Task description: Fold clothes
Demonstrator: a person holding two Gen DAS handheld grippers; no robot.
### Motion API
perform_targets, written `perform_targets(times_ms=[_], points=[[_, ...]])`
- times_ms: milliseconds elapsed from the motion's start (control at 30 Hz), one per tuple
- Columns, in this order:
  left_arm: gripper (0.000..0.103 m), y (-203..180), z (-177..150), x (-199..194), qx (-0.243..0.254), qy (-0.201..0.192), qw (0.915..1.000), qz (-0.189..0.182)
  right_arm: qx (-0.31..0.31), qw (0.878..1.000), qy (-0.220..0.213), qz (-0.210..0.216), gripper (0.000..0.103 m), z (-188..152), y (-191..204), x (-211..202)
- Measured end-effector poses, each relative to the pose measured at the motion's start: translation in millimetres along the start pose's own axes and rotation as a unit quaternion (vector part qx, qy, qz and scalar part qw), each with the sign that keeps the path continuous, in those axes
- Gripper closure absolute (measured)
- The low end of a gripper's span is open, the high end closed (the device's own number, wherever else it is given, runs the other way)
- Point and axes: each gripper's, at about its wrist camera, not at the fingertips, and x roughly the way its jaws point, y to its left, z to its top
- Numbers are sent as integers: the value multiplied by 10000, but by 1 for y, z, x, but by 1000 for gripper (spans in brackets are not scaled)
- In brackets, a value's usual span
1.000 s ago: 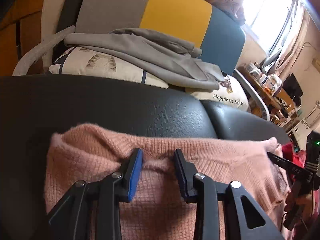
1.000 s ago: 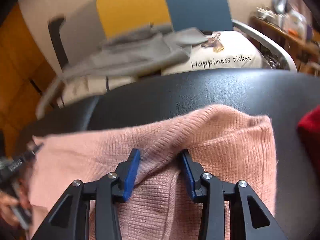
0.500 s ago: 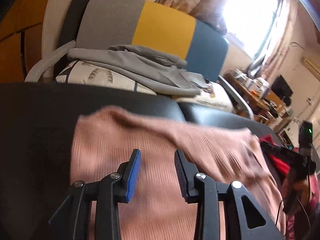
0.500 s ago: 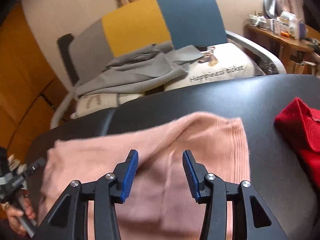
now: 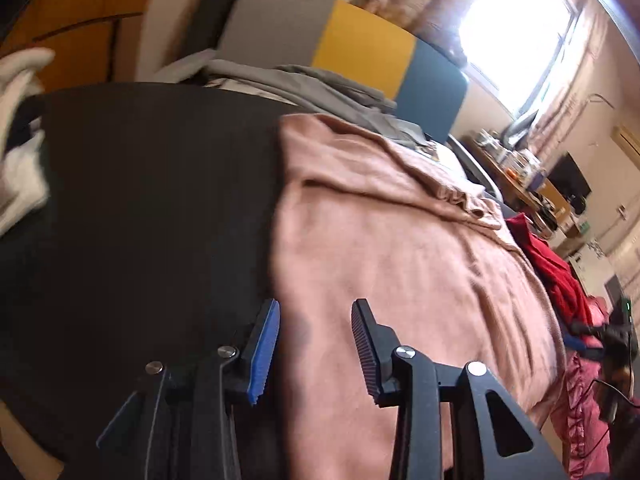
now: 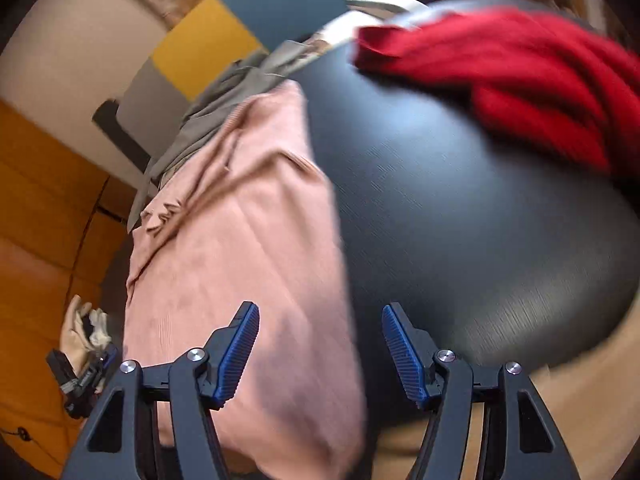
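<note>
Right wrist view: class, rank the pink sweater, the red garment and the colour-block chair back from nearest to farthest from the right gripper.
1. Pink sweater: directly under the right gripper, left of centre.
2. Red garment: upper right, across the black table.
3. Colour-block chair back: upper left, beyond the table edge.

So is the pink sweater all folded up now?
Partly. The pink sweater lies on the black table with one layer already folded over. Both the left gripper and right gripper are open, holding nothing. The red garment looks unfolded.
</note>
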Motion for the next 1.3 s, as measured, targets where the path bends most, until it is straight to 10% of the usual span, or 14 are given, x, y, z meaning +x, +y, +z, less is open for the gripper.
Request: perform_targets(times_ms=[267,367,733,833,967,1300], points=[[59,38,-40,-20,-523,286,9982,97,-88,9985,142,527,40,-35,-12,9],[55,43,-52,-28,-618,287,9976,-115,-294,9972,178,671,71,-41,-6,16],[13,23,-69,-28,-364,446,9962,-648,-238,9938,267,1056,70,-45,-10,30],[14,9,-69,-25,-88,551,9978,-354,-184,9905,221,1343,47,-47,-14,28],[38,-10,-71,-24,190,684,9975,-13,-431,9879,217,1477,22,-51,-1,27],[91,-14,-70,-10,-308,824,9954,-375,-587,9919,168,1112,37,-55,6,25]])
